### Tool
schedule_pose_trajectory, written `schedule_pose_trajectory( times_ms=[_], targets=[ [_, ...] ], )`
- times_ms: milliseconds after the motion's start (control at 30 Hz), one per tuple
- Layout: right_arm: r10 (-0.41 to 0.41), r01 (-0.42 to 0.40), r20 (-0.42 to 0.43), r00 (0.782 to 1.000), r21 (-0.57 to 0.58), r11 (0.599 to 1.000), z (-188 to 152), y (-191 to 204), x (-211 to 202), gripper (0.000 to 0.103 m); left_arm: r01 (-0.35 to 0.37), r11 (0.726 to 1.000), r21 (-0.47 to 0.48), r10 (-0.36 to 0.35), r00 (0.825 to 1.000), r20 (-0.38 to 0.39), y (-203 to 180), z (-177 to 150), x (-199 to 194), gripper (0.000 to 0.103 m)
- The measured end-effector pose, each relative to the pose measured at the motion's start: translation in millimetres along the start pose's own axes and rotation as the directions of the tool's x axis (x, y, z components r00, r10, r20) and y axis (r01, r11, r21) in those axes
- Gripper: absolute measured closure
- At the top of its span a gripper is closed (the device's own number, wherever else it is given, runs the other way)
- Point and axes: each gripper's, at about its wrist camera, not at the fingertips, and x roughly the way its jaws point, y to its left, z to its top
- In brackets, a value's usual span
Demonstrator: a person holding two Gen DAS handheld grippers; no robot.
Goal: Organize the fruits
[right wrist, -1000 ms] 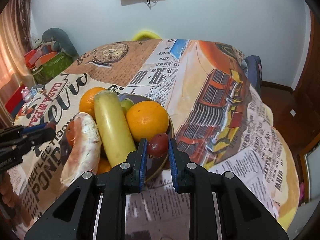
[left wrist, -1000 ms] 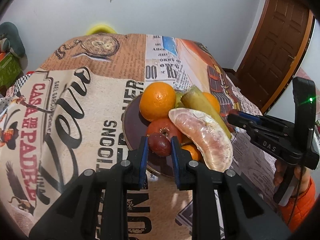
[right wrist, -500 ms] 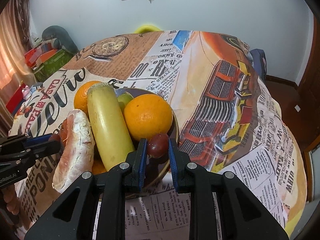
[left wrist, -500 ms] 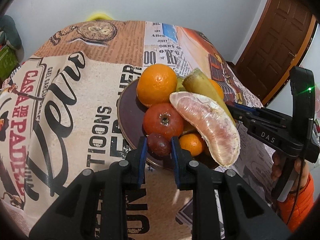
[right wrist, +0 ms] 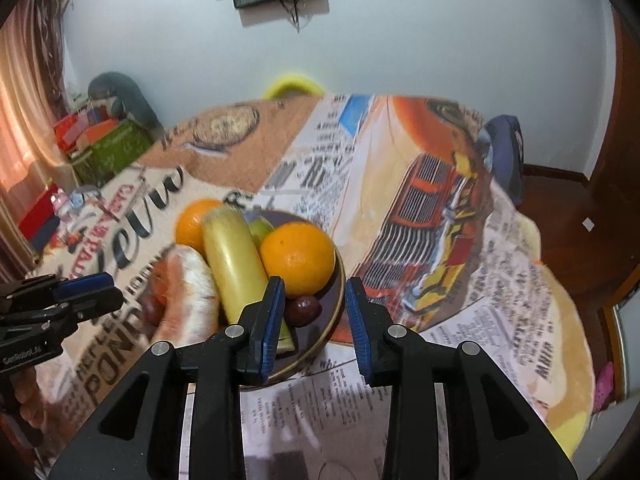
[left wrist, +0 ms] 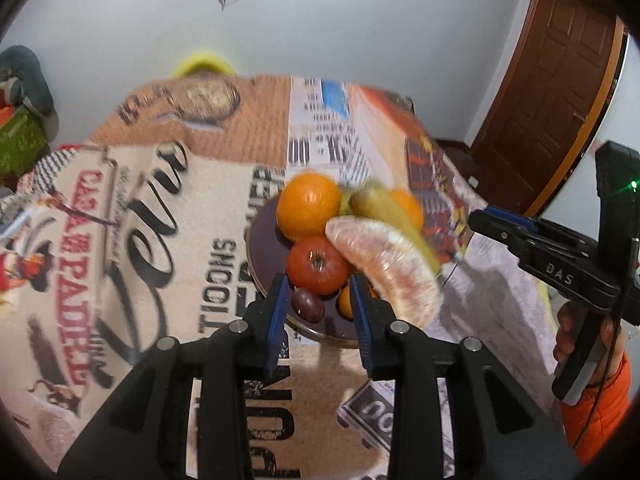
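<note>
Both grippers open, nothing clamped. Left gripper [left wrist: 320,304]: jaws spread wide at 6 o'clock of the bowl [left wrist: 260,264], hovering over its near rim. One dark plum [left wrist: 307,305] lies loose in the bowl between the blue pads [left wrist: 277,312], nearer the left pad; contact unclear. Right gripper [right wrist: 314,312]: jaws likewise apart; a second dark plum [right wrist: 303,310] sits in the bowl just beside the left pad, well clear of the right pad.

Fruit count in the one bowl: 2 large oranges [left wrist: 309,206] [right wrist: 298,258], the second at 1 o'clock from left view; 1 red tomato [left wrist: 318,264] at centre; 1 peeled pomelo segment [left wrist: 386,268] at 3 o'clock, overhanging the rim; 1 long yellow-green fruit [right wrist: 234,256] lying across the pile; 1 small orange [left wrist: 345,304] half hidden under the pomelo; 1 green fruit [right wrist: 260,227], mostly hidden; 2 plums. Bowl sits on a printed tablecloth [left wrist: 132,240]. Background blurred.
</note>
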Motion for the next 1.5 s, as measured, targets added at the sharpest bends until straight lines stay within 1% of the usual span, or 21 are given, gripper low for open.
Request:
schedule_pose_trajectory(
  times_ms=[133,267,367,500,567,700,767,833,900,933,967,1000,1033,1067,1100,1233,1333,1400,1433,1467,1500],
  targets=[
    [-0.007,0.007,0.078,0.997,-0.009,1.000,8.7,8.1,-40.5,0.074,-0.013,1.000,0.007,0.013,0.995,0.097,-7.1,8.5,-47.3,0.072],
    [-0.012,0.017,0.177,0.984,-0.025,1.000,15.1,22.3,-92.3,0.074,-0.024,1.000,0.015,0.020,0.978,0.208,-19.1,14.4,-103.6,0.072],
    [0.004,0.004,0.257,0.966,-0.029,1.000,16.5,34.4,-135.6,0.074,-0.036,0.999,0.029,0.025,0.955,0.295,-31.6,12.4,-149.2,0.072],
    [0.021,-0.004,0.358,0.933,-0.047,0.999,11.6,54.3,-191.9,0.074,-0.046,0.998,0.052,0.021,0.914,0.404,-51.1,2.3,-208.8,0.072],
    [0.028,-0.004,0.405,0.914,-0.061,0.998,6.9,66.5,-219.5,0.074,-0.053,0.997,0.064,0.019,0.897,0.442,-58.6,-3.7,-231.7,0.072],
    [0.043,-0.005,0.466,0.884,-0.082,0.997,-4.3,84.4,-255.2,0.073,-0.060,0.994,0.095,0.003,0.860,0.511,-74.1,-18.8,-276.3,0.071],
    [0.051,-0.007,0.488,0.871,-0.090,0.996,-10.1,93.1,-267.2,0.068,-0.071,0.992,0.105,0.003,0.841,0.541,-81.1,-26.4,-293.5,0.066],
    [0.045,0.005,0.509,0.860,-0.095,0.995,-16.3,102.8,-276.7,0.063,-0.081,0.991,0.104,0.008,0.824,0.567,-86.0,-34.2,-307.7,0.050],
    [0.038,0.018,0.525,0.850,-0.102,0.995,-21.2,109.6,-282.8,0.059,-0.087,0.991,0.106,0.008,0.809,0.588,-89.7,-40.8,-318.0,0.048],
    [0.037,0.023,0.530,0.847,-0.106,0.994,-23.0,113.0,-285.2,0.057,-0.091,0.990,0.110,0.009,0.805,0.593,-91.5,-43.8,-322.4,0.047],
    [0.034,0.027,0.534,0.845,-0.106,0.994,-23.8,114.7,-284.8,0.052,-0.095,0.989,0.111,0.010,0.802,0.597,-92.8,-46.0,-325.1,0.045],
    [0.031,0.031,0.542,0.840,-0.104,0.994,-25.7,117.1,-287.1,0.049,-0.099,0.989,0.110,0.012,0.797,0.604,-94.0,-49.0,-328.7,0.041],
    [0.029,0.033,0.548,0.836,-0.102,0.994,-26.6,118.7,-288.0,0.043,-0.104,0.989,0.108,0.017,0.792,0.611,-95.0,-51.7,-332.8,0.037],
    [0.027,0.034,0.554,0.832,-0.100,0.994,-27.2,120.1,-289.2,0.039,-0.110,0.988,0.107,0.021,0.788,0.615,-96.3,-54.0,-334.4,0.036],
    [0.025,0.037,0.560,0.828,-0.098,0.994,-27.1,121.3,-289.8,0.037,-0.117,0.988,0.105,0.027,0.785,0.619,-97.1,-56.0,-335.9,0.033],
    [0.002,0.060,0.583,0.813,-0.086,0.994,-29.8,124.4,-292.7,0.019,-0.135,0.987,0.086,0.052,0.777,0.628,-98.9,-61.8,-340.4,0.015],
    [-0.022,0.084,0.594,0.804,-0.077,0.994,-33.1,126.5,-295.0,0.015,-0.148,0.986,0.070,0.071,0.770,0.634,-97.5,-64.8,-341.6,0.011],
    [-0.026,0.084,0.594,0.804,-0.070,0.994,-34.3,126.8,-295.1,0.009,-0.151,0.987,0.062,0.078,0.770,0.634,-97.1,-67.2,-342.4,0.008],
    [-0.032,0.087,0.597,0.802,-0.064,0.994,-37.6,126.0,-296.4,0.003,-0.152,0.987,0.058,0.082,0.769,0.634,-96.4,-67.4,-342.4,0.006],
    [-0.038,0.092,0.601,0.798,-0.059,0.994,-39.4,125.9,-296.2,0.000,-0.154,0.987,0.054,0.085,0.767,0.636,-95.9,-67.7,-342.7,0.006],
    [-0.044,0.097,0.606,0.794,-0.056,0.994,-40.8,126.1,-296.4,0.000,-0.155,0.987,0.052,0.087,0.766,0.637,-95.3,-68.1,-342.6,0.005]
  ],
)
